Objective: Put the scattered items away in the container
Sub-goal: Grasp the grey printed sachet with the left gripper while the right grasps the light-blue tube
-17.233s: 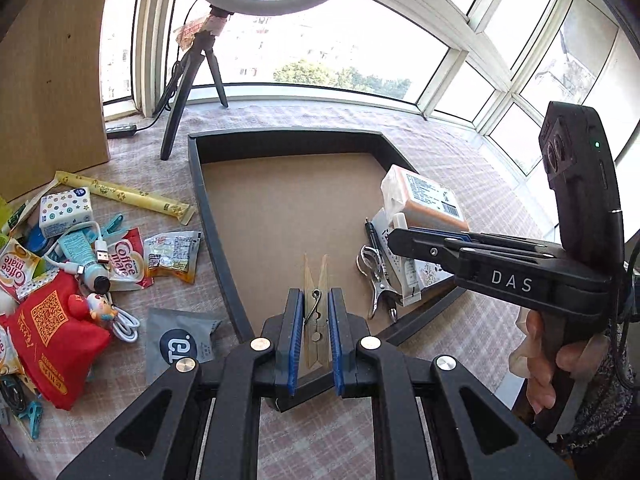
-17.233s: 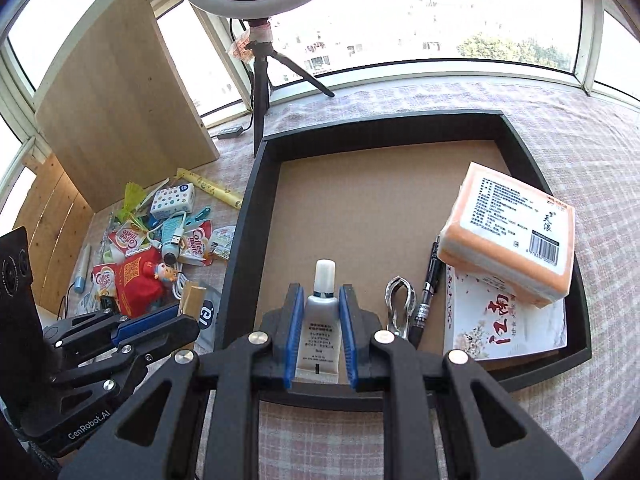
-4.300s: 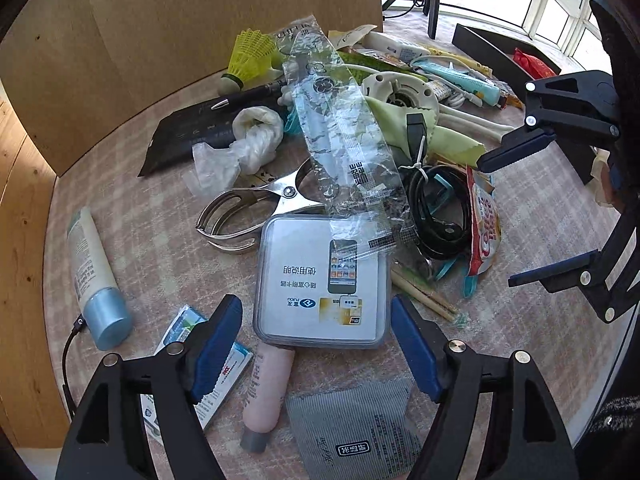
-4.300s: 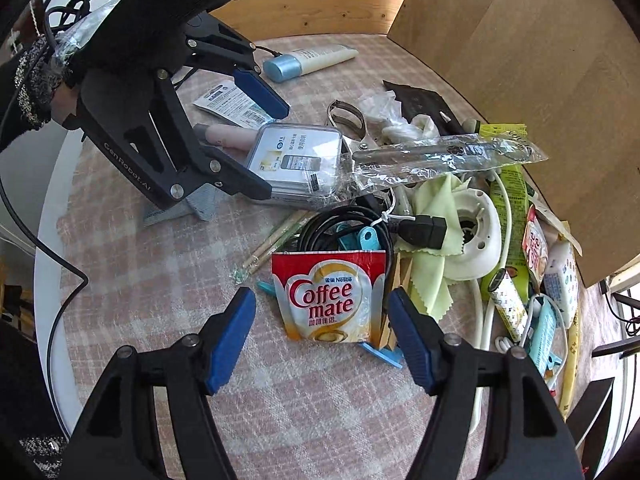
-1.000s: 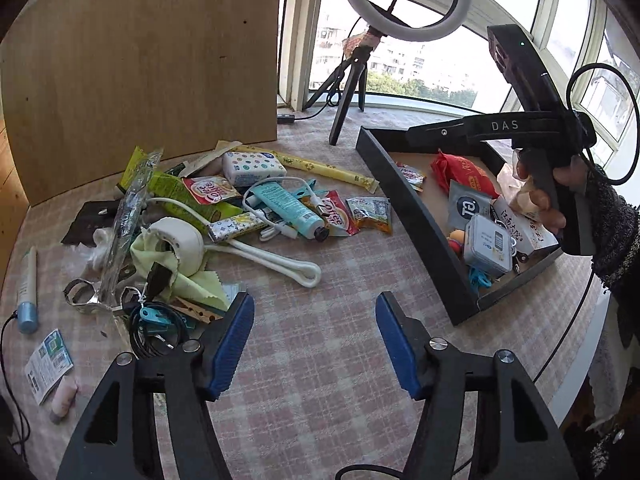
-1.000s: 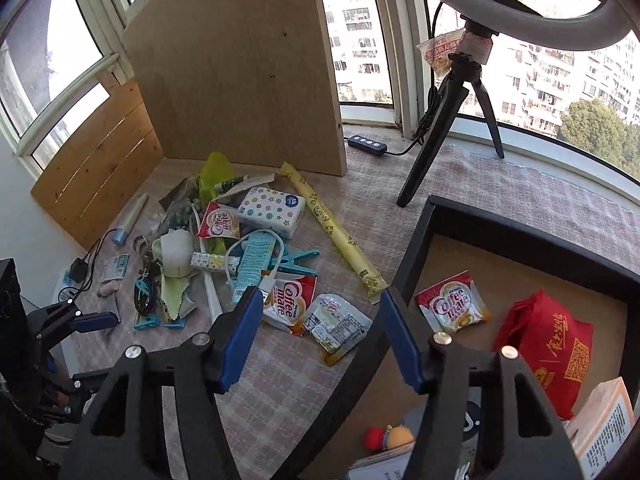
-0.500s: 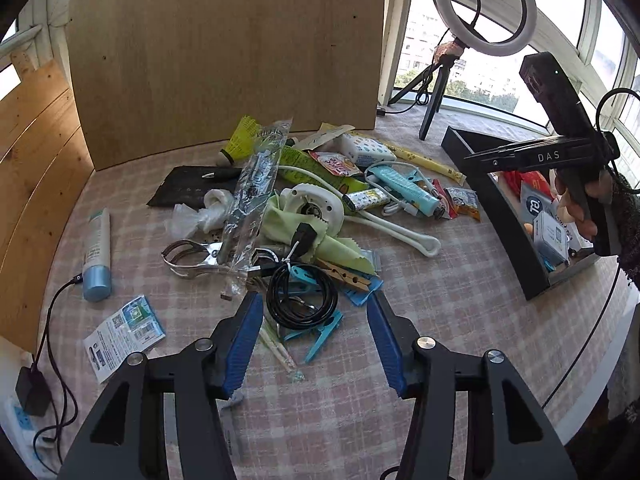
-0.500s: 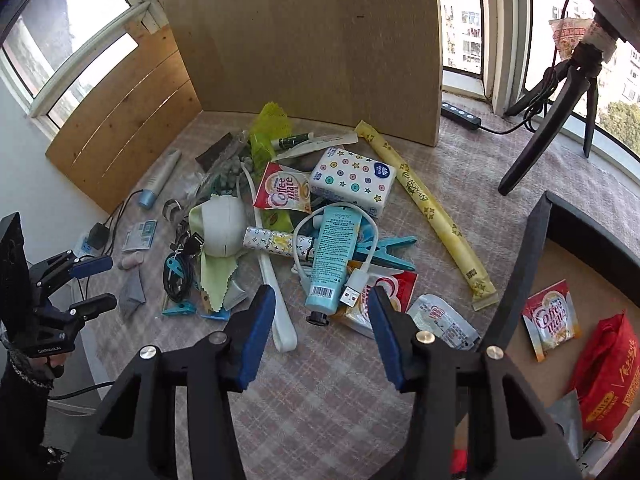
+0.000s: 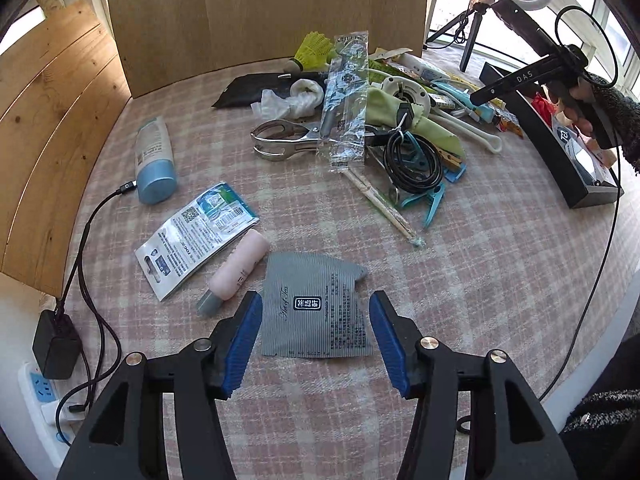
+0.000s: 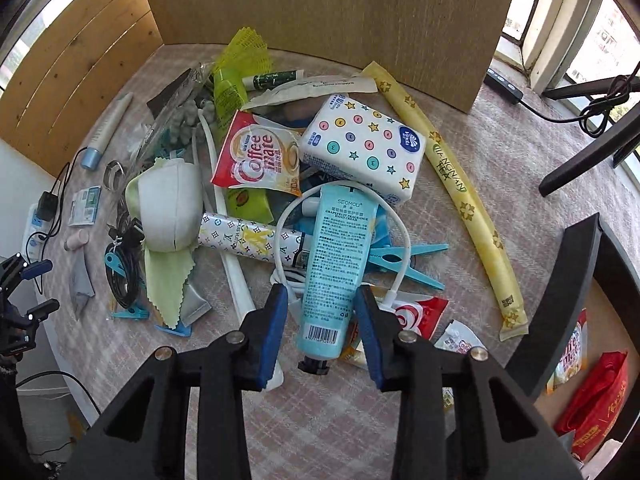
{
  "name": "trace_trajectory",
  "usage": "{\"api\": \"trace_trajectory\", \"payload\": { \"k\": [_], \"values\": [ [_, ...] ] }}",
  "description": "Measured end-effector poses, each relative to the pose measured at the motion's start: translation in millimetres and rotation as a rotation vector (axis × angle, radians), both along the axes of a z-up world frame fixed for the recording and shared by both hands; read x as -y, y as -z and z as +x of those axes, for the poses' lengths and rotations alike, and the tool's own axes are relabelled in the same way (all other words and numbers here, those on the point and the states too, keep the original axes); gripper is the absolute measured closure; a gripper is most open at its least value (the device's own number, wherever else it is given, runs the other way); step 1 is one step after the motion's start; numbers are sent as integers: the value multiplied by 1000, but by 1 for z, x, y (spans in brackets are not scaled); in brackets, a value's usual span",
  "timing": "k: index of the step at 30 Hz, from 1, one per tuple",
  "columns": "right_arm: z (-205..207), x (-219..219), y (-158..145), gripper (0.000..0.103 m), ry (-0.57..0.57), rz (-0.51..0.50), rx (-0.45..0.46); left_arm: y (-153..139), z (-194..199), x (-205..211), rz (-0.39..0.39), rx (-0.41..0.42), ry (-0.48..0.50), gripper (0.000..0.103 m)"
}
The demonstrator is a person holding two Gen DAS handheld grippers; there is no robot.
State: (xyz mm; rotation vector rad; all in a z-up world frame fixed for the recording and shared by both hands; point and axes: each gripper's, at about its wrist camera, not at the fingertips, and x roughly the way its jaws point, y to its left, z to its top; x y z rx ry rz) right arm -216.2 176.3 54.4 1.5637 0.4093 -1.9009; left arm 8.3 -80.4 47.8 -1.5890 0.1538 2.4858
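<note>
Two grippers now down over clutter, tray behind them. Left gripper point(image 9: 316, 334) wide, jaws just widened slightly, grey sachet point(image 9: 316, 306) between pads, untouched. Right gripper point(image 10: 320, 330) jaws just narrowing around blue hand-cream tube point(image 10: 334, 268), not yet pinched. Container point(image 10: 560, 300) right of right gripper; next pair of pickups imminent.

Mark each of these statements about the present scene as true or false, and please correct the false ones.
1. The left hand-held gripper has a grey foil sachet between its open jaws. True.
2. The right hand-held gripper is above a red pouch. False: a light blue hand cream tube lies between its jaws, which have just been closing; no firm pinch shows yet.
3. The metal tongs lie inside the black tray. False: they lie on the checked tablecloth.
4. A white cable loops around the hand cream tube. True.
</note>
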Motion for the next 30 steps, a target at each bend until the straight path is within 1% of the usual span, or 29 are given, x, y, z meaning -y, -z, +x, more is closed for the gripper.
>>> {"api": "trace_trajectory", "payload": {
  "k": [1,2,5,7,12,15,17,18,20,21,22,26,28,30],
  "values": [
    [0,1,1,68,4,5,1,6,-3,0,-19,15,-2,45],
    [-1,3,1,68,6,12,-1,11,-6,0,-28,29,-6,44],
    [-2,7,4,68,4,31,0,23,-13,-1,-23,57,-12,44],
    [-6,7,7,68,11,37,19,30,-17,-2,-23,71,-16,40],
    [-18,0,12,67,50,7,79,38,-22,-6,-16,77,-21,39],
    [-20,2,13,67,55,12,77,41,-22,-11,-4,83,-13,39],
    [-19,5,13,67,37,27,70,43,-20,-17,-31,73,0,40],
    [-19,5,13,68,33,31,70,42,-20,-18,-32,68,2,42],
    [-19,6,13,72,29,40,63,41,-19,-18,-28,61,-1,46],
    [-19,5,13,72,24,42,60,40,-18,-19,-30,54,0,50],
    [-18,4,12,72,26,35,61,39,-16,-20,-29,51,0,58],
    [-14,-6,8,73,59,-40,88,34,-10,-23,-19,30,-8,67],
    [-11,-11,3,73,74,-72,82,29,-7,-22,9,24,-23,75],
    [-7,-16,-1,73,85,-110,85,23,-4,-21,25,11,-35,77]
  ]
}}
